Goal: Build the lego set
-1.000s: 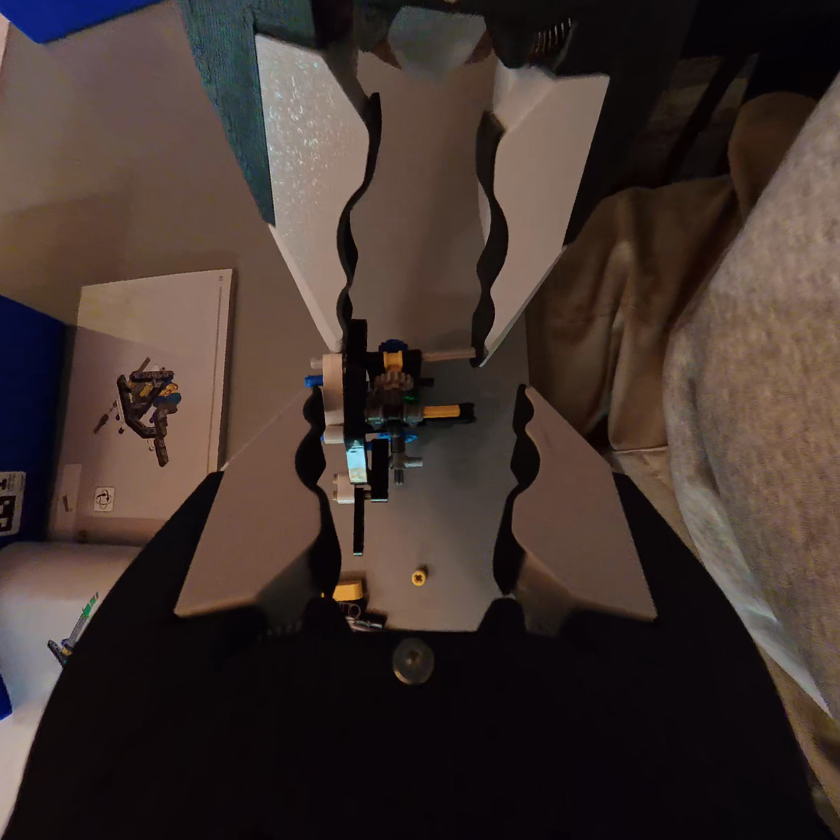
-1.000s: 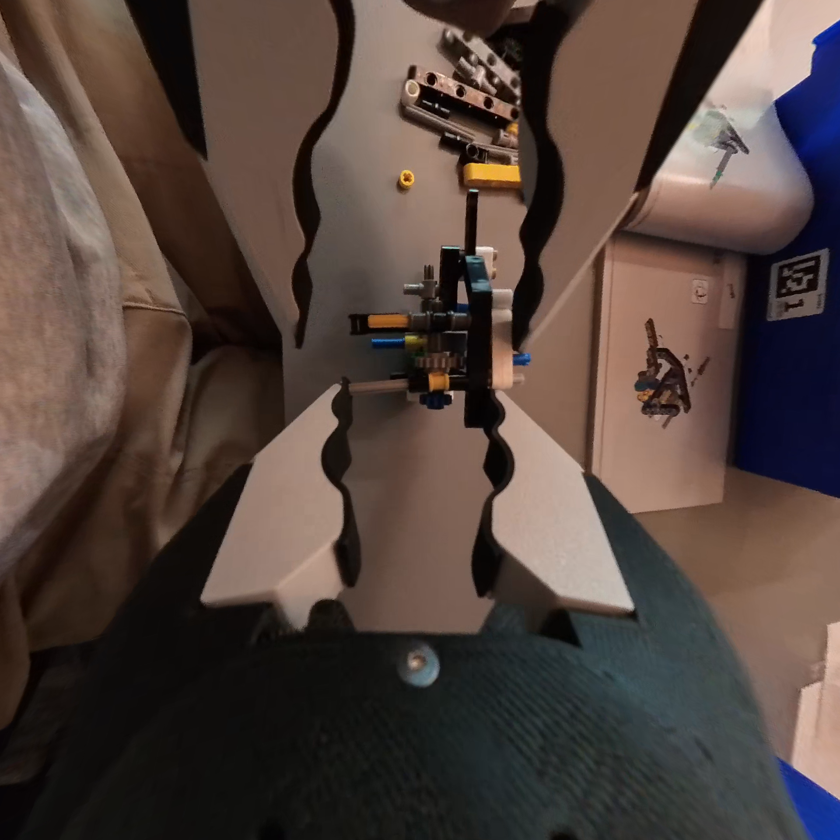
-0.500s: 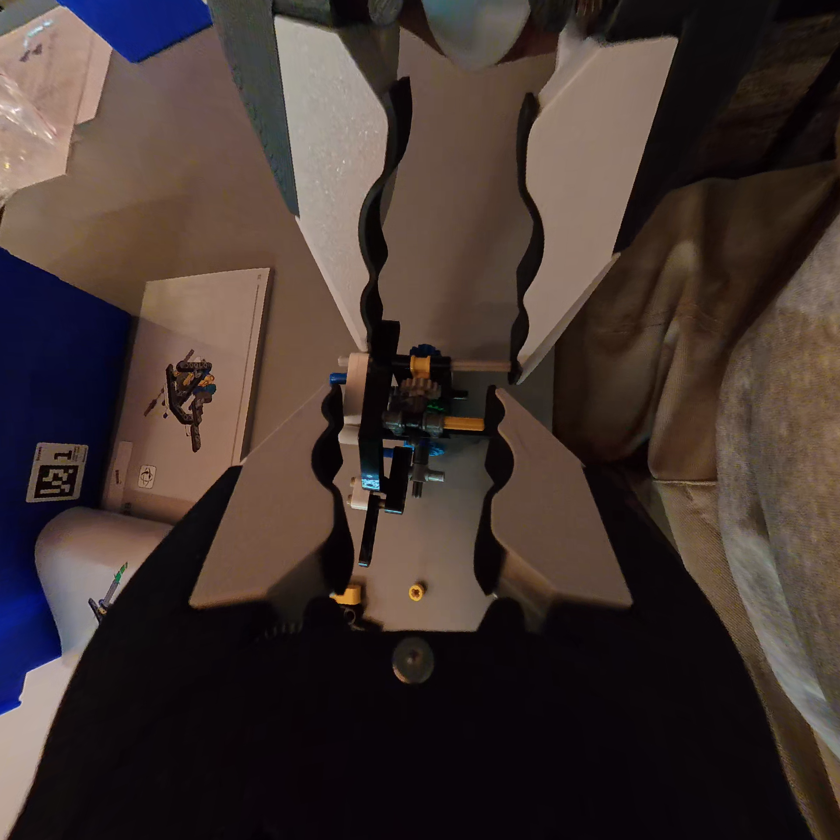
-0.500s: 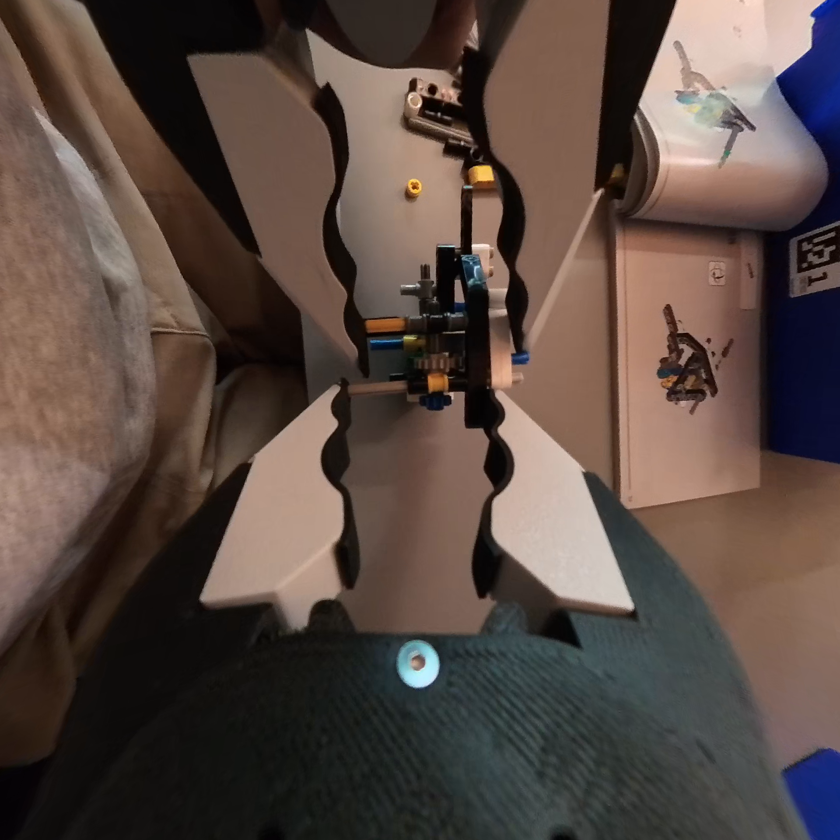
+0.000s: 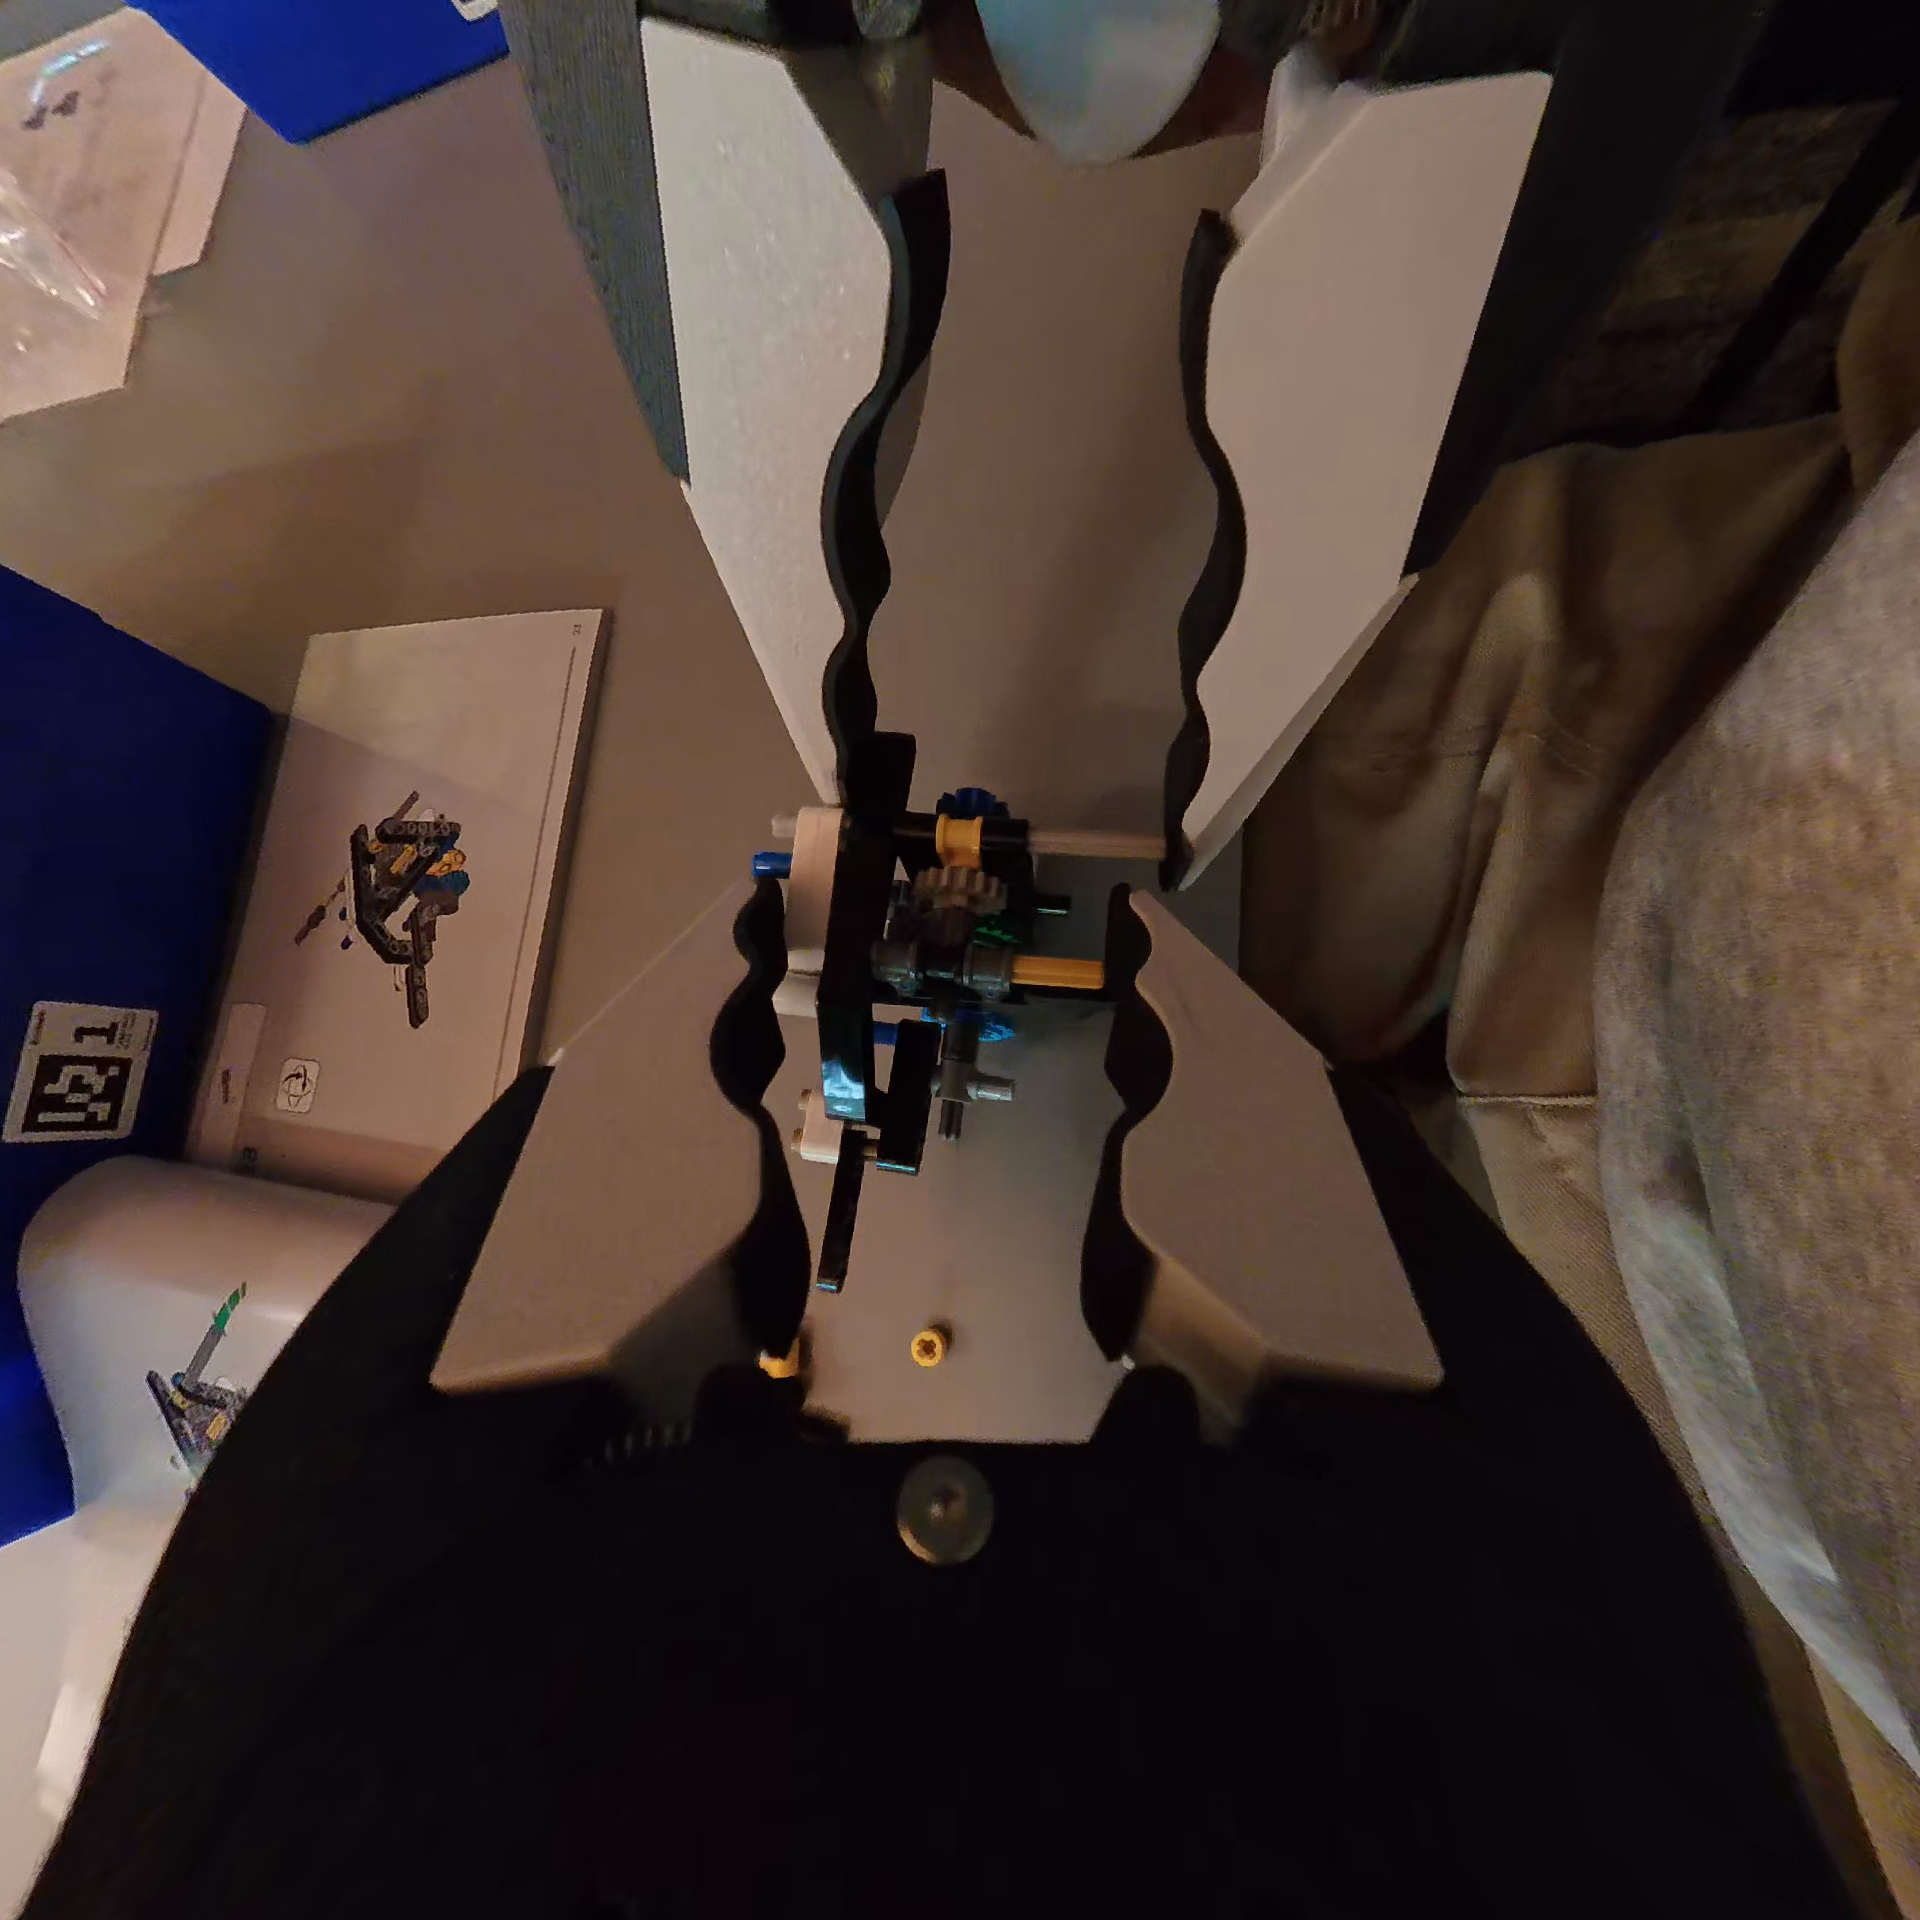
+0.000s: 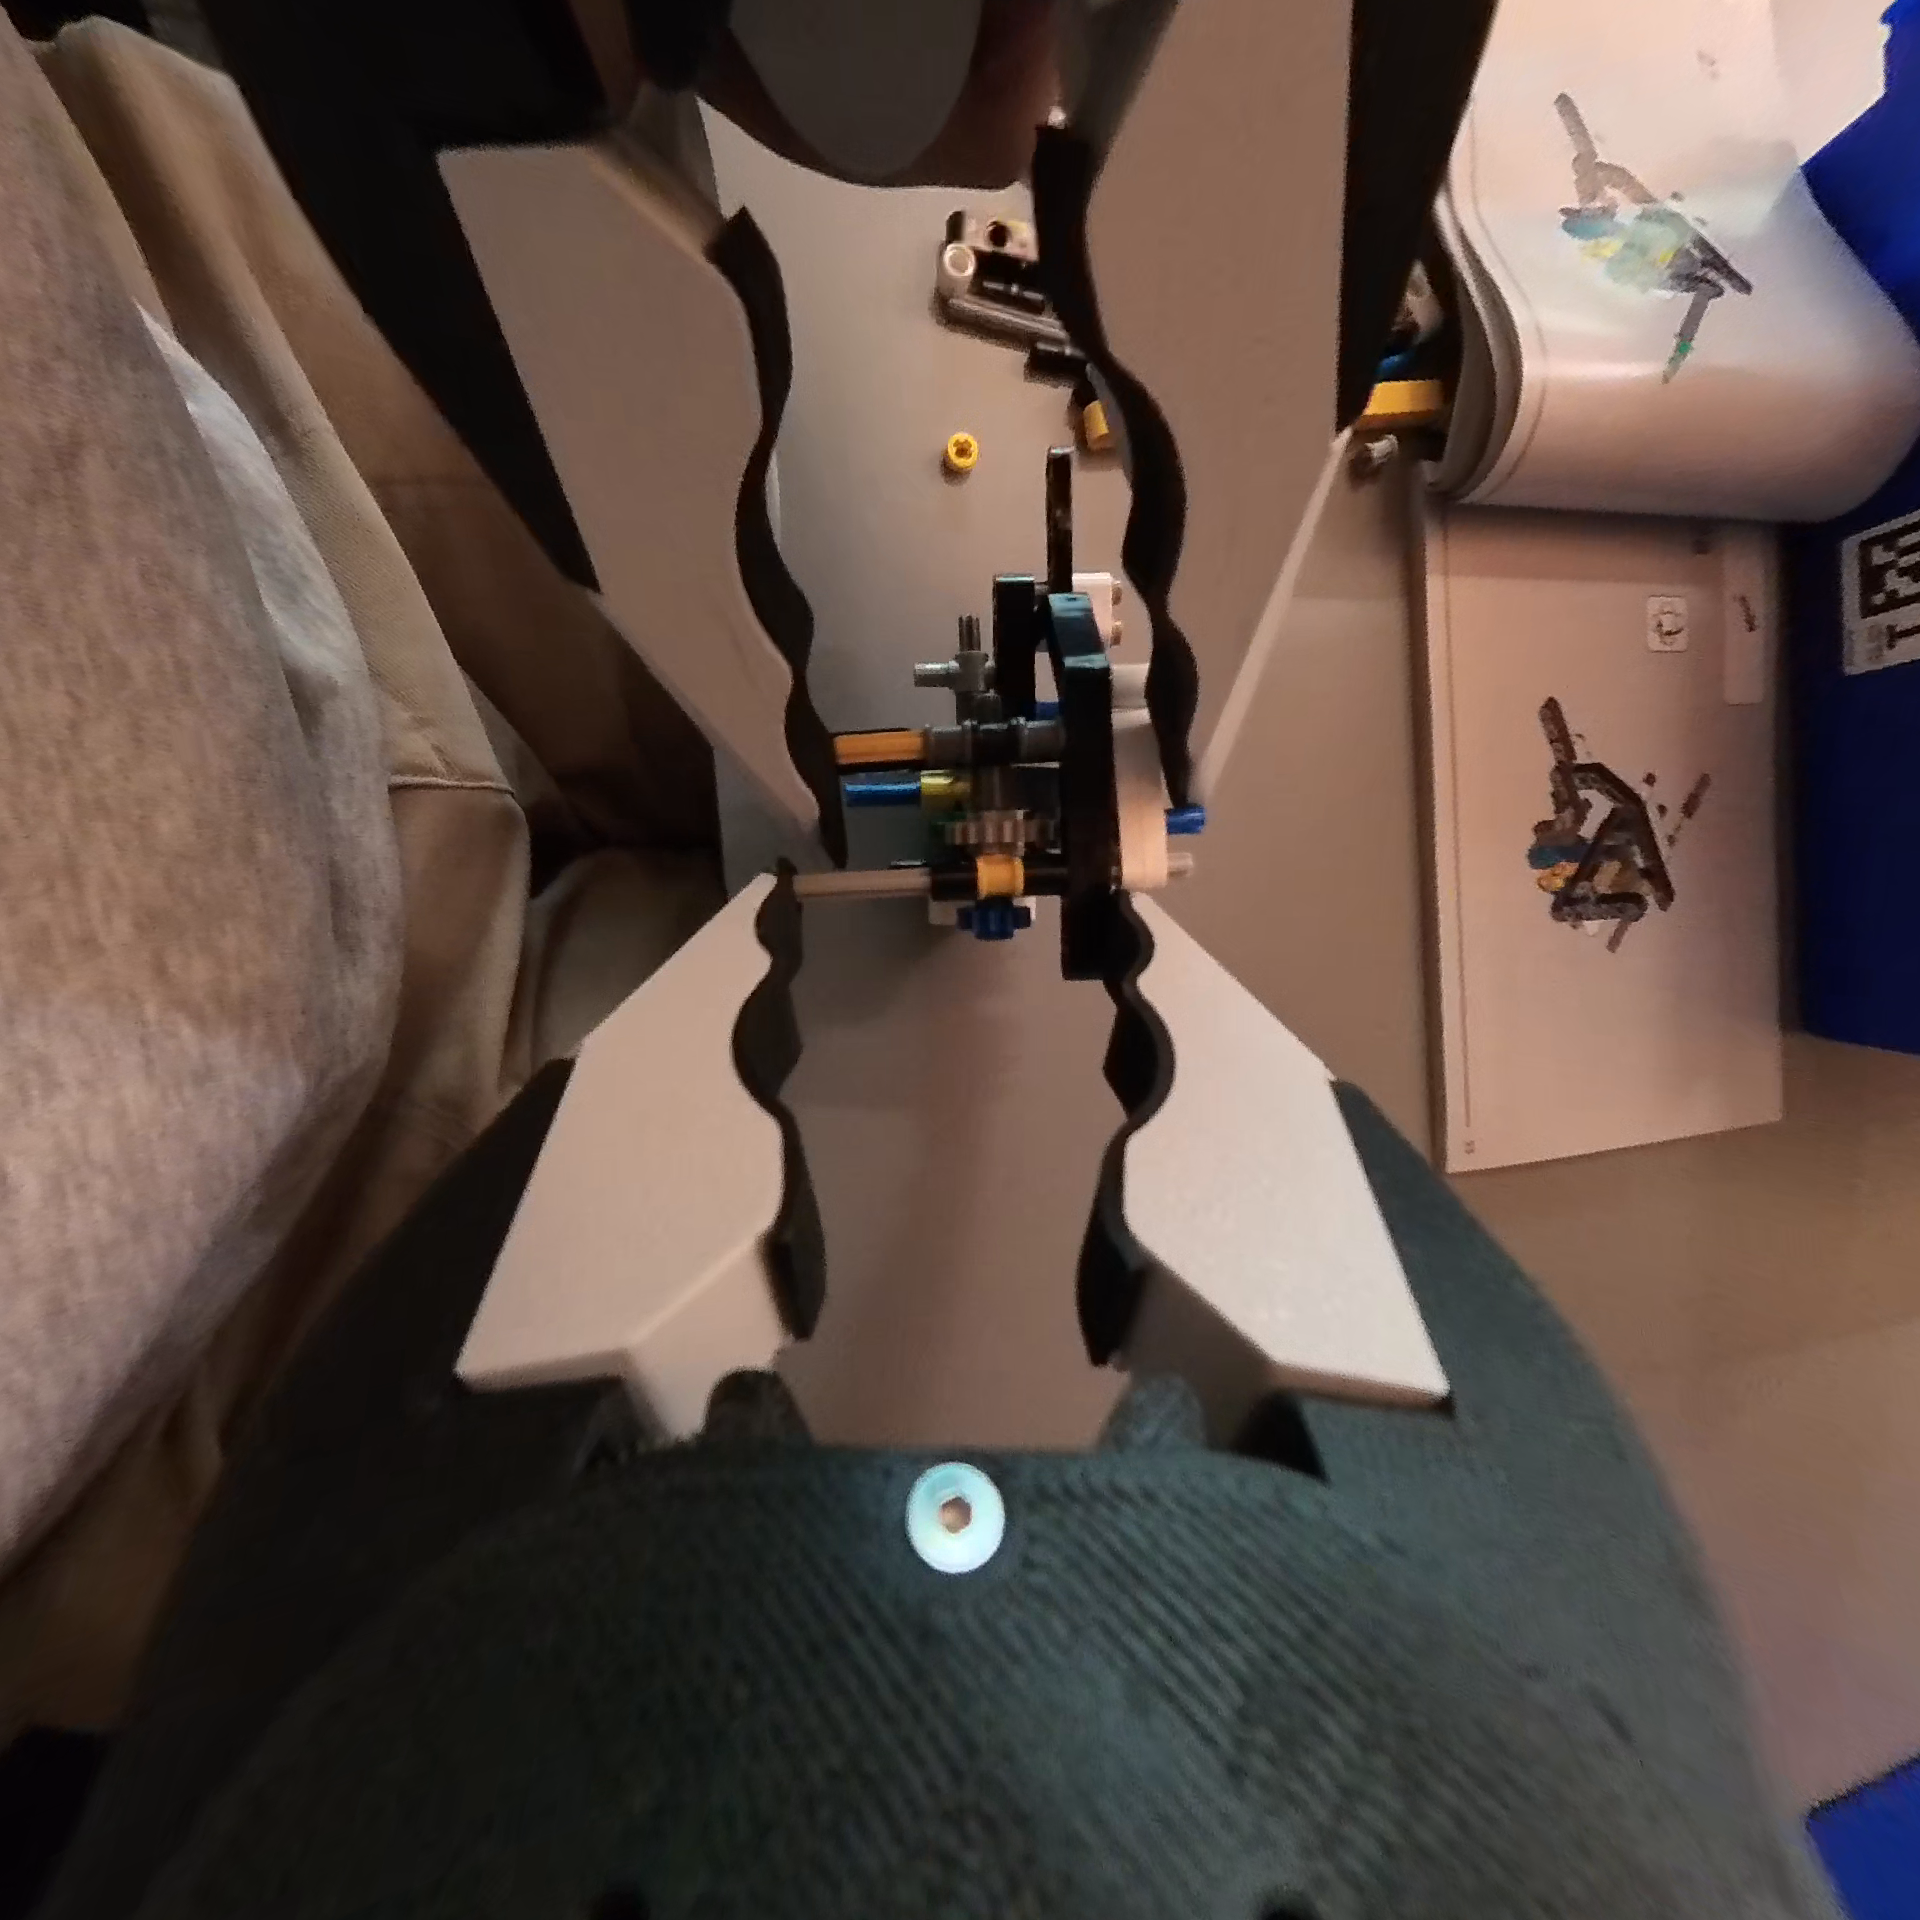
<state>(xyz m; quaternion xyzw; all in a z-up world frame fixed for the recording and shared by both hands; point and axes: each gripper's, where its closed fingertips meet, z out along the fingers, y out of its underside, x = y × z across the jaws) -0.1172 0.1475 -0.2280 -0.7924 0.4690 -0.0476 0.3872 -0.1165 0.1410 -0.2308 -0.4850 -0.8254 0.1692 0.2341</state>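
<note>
A small lego assembly [image 5: 914,966] of black beams, grey gears, yellow and blue pins and a white part hangs in the air between both grippers. It also shows in the right wrist view [image 6: 1039,769]. My left gripper [image 5: 940,904] comes from below, its fingers closed against the white part and the yellow axle end. My right gripper [image 6: 956,904] is shut on the same assembly, one finger on the tan axle end, the other on the black beam. Each gripper shows opposite in the other's view: the right [image 5: 1013,821], the left [image 6: 1008,810].
An open instruction booklet [image 5: 416,883] lies on the grey table [image 5: 312,468], also in the right wrist view [image 6: 1600,831]. A small yellow bush [image 6: 963,454] and loose beams [image 6: 987,281] lie beyond. A white box [image 6: 1621,260], blue bins [image 5: 94,831] and a person's sleeve [image 5: 1714,1039] flank the work. Both grippers' tips are close together, under 4 cm apart. My left tips are roughly 11 centimeters from the small yellow bush [image 6: 963,454]. It is also in sight in the left wrist view [image 5: 924,1347].
My left gripper's fingers have narrowed from wide open until they touch the assembly's sides. The right gripper has kept its hold. Both views have shifted slightly towards the booklet.
</note>
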